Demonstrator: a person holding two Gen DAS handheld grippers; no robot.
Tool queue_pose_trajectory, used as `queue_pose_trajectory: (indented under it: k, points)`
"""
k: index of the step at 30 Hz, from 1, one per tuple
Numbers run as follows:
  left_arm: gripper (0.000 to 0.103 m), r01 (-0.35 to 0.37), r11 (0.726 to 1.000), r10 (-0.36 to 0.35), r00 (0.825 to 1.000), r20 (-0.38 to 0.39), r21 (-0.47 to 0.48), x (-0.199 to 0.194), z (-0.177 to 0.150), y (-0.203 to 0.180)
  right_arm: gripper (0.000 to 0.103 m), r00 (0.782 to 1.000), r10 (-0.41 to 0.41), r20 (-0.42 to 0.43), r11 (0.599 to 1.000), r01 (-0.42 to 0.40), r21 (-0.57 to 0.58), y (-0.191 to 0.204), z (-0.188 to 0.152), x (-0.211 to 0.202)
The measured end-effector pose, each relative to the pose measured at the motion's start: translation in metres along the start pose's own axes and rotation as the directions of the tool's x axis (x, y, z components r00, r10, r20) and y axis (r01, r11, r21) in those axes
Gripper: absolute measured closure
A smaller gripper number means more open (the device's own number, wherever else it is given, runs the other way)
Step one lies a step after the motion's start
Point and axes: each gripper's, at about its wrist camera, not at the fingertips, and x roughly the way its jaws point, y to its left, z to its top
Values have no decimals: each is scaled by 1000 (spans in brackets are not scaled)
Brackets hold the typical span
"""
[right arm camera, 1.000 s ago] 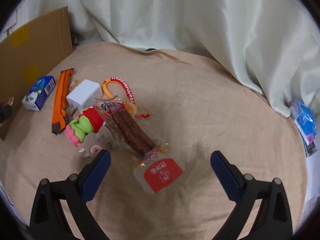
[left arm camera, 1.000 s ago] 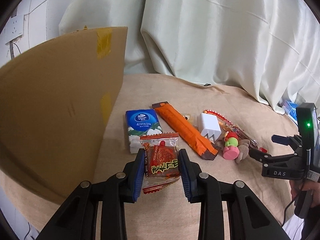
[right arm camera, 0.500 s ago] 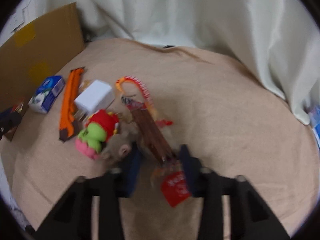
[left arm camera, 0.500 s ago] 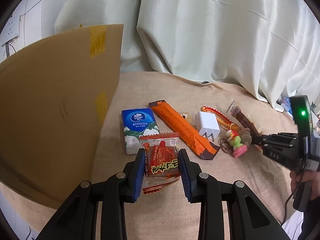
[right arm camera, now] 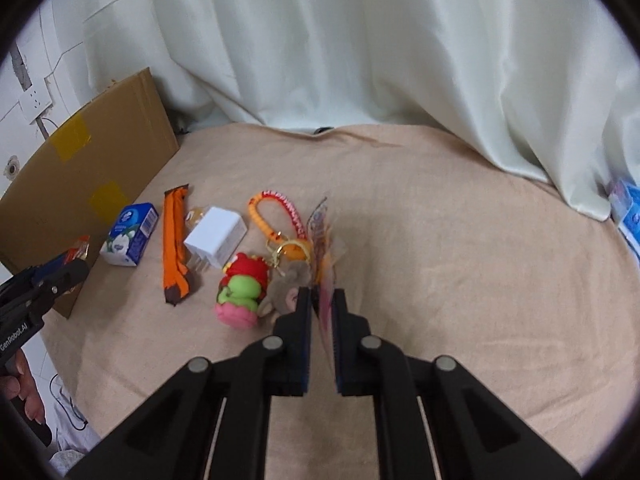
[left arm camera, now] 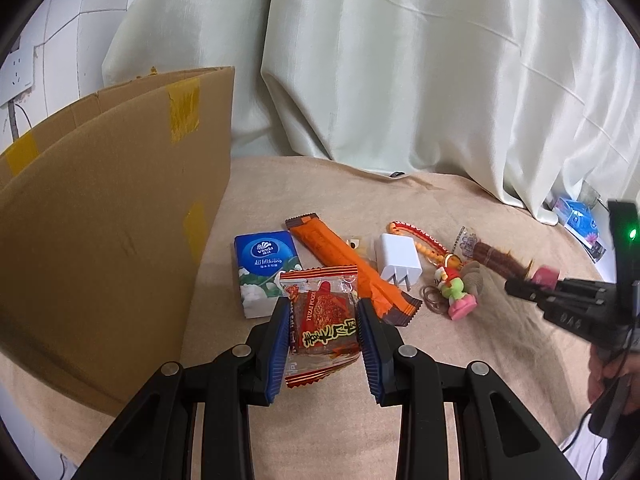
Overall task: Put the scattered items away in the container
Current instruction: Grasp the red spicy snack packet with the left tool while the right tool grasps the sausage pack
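On a beige cloth (right arm camera: 440,240), the right gripper (right arm camera: 322,306) pinches a snack packet (right arm camera: 325,248) edge-on between its closed pads. Just left lie a plush keychain (right arm camera: 240,288) with an orange strap (right arm camera: 276,212), a white charger (right arm camera: 216,236), an orange bar (right arm camera: 174,244) and a tissue pack (right arm camera: 130,234). A cardboard box (right arm camera: 80,176) stands at far left, the left gripper (right arm camera: 52,276) before it.

My left gripper (left arm camera: 323,344) covers both side edges of the red snack packet (left arm camera: 322,320), the meat-stick packet (right arm camera: 325,276) in my right gripper (right arm camera: 322,312) is blurred edge-on, and the cardboard box (left arm camera: 100,216) runs off frame.
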Motion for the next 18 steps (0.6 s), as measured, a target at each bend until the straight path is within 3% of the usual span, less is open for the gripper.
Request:
queue_pose_trajectory:
  k: [8, 10, 12, 14, 17, 18]
  points:
    - [69, -5, 1000, 5, 1000, -20, -3, 3, -4, 4, 89, 999, -30, -36, 999, 28, -32, 3, -14, 25]
    - [69, -7, 1000, 7, 1000, -18, -5, 3, -3, 5, 83, 999, -32, -35, 999, 31, -32, 3, -13, 25]
    - [69, -9, 1000, 9, 1000, -17, -7, 4, -2, 5, 68, 999, -35, -30, 999, 33, -38, 4, -10, 24]
    - [69, -10, 1000, 10, 1000, -21, -6, 6, -2, 5, 63, 999, -28, -28, 999, 27, -45, 5, -7, 25]
    - [69, -8, 1000, 8, 1000, -29, -2, 10, -2, 4, 63, 999, -16, -28, 999, 15, -49, 6, -3, 28]
    - [69, -8, 1000, 8, 999, -32, -1, 11, -3, 3, 69, 1000, -12, -25, 999, 10, -44, 5, -2, 28]
